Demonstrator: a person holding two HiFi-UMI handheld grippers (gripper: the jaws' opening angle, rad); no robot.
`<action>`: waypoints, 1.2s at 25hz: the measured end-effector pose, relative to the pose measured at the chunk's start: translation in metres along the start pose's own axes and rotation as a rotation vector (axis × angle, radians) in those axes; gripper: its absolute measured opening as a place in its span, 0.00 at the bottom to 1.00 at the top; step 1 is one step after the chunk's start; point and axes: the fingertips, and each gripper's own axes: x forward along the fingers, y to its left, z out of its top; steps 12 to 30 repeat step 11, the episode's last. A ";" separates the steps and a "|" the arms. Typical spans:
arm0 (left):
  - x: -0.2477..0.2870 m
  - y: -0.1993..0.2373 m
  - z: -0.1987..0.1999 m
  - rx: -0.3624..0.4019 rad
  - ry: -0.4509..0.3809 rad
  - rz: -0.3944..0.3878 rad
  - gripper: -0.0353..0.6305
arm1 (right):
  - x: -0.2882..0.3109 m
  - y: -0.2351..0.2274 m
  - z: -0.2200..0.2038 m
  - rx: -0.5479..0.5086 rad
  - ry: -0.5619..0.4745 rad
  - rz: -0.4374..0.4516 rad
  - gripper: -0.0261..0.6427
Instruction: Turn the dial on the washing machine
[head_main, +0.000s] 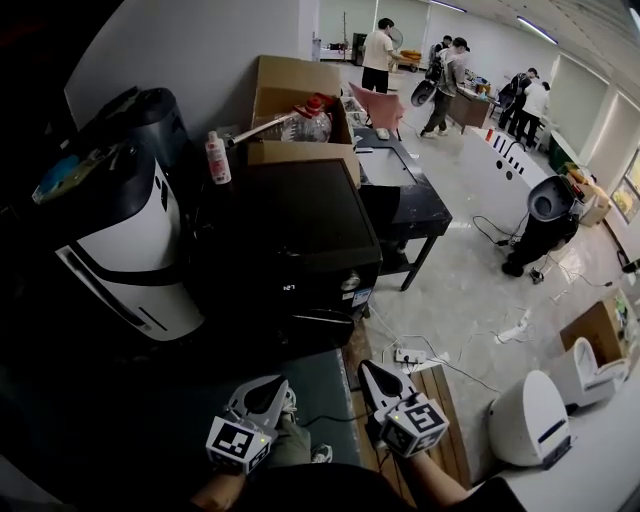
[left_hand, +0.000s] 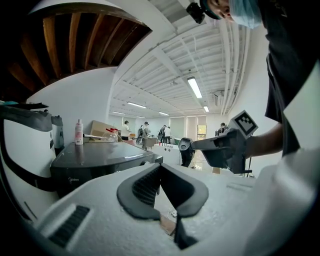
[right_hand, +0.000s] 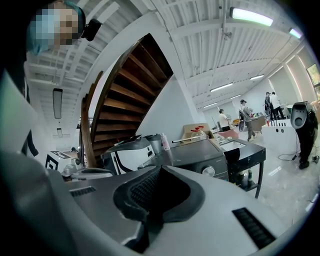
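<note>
Head view: the washer (head_main: 290, 235) stands ahead, dark, with its dial (head_main: 349, 283) a small pale knob at the right end of the front panel. The left gripper (head_main: 272, 384) and right gripper (head_main: 370, 374) hang low in front, well apart from the panel, both clenched on nothing. Side room is tight. A white appliance (head_main: 120, 250) stands just beside the washer's left flank, and a black table (head_main: 405, 195) just beside its right, near the dial's corner. A reach from the right could clip that table edge. Cables (head_main: 420, 352) lie on the floor below the dial, and a step forward might snag them. A bottle (head_main: 217, 158) stands at the lid's far left corner, well clear of the dial.

Left gripper view: the left gripper (left_hand: 161, 167) has its jaws pressed together with nothing between the pads. The washer (left_hand: 95, 160) shows at left; I cannot make out the dial for sure. The right gripper (left_hand: 197, 146) crosses near on the right, so the two could knock if both reach in.

Right gripper view: the right gripper (right_hand: 159, 172) is tightly closed and empty, aimed toward the washer (right_hand: 190, 152). The dial (right_hand: 208, 171) shows beyond the tips. The likeliest trouble is arriving clenched, so the tips shove the knob or panel instead of straddling it. The pads could also slip on a smooth round knob. Free floor lies to the right.
</note>
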 end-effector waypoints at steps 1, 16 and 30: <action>0.000 0.000 0.000 0.000 0.000 -0.002 0.06 | 0.001 0.001 0.000 -0.003 0.003 0.002 0.04; -0.001 0.002 -0.003 -0.006 0.013 -0.009 0.06 | 0.003 0.006 -0.005 -0.004 0.036 -0.004 0.04; -0.001 0.002 -0.003 -0.006 0.013 -0.009 0.06 | 0.003 0.006 -0.005 -0.004 0.036 -0.004 0.04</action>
